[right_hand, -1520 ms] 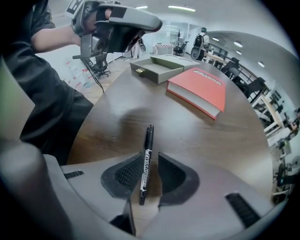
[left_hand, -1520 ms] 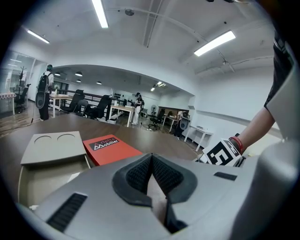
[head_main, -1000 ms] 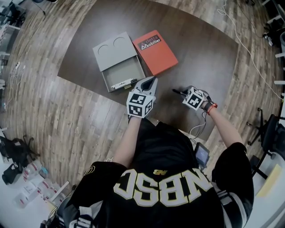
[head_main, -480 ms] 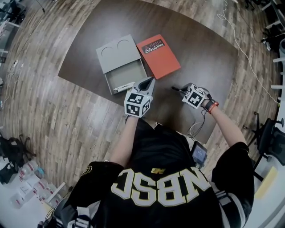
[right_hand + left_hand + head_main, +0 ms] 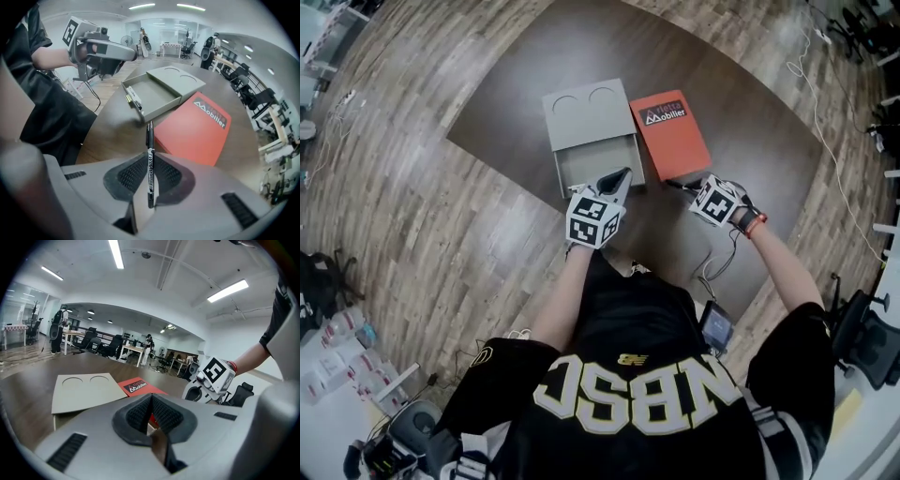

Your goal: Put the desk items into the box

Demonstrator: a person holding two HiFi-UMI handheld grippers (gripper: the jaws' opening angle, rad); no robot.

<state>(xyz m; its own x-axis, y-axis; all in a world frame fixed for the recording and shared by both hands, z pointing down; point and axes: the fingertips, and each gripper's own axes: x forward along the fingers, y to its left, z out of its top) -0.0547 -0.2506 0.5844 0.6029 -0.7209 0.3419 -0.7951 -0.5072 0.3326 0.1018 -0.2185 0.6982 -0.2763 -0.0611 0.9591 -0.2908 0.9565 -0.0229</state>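
the right gripper view shows what the head view barely does: the right gripper (image 5: 149, 176) is clamped on a black pen (image 5: 149, 154), whose tip points over the dark bench (image 5: 741, 112) toward the open grey box (image 5: 159, 93). more pens (image 5: 133, 98) lie in the box's tray along one wall. a red book (image 5: 194, 129) lies just beside the box. the left gripper view shows the left gripper (image 5: 151, 411) clenched, pads together, empty. from the head view it hovers at the tray's near edge.
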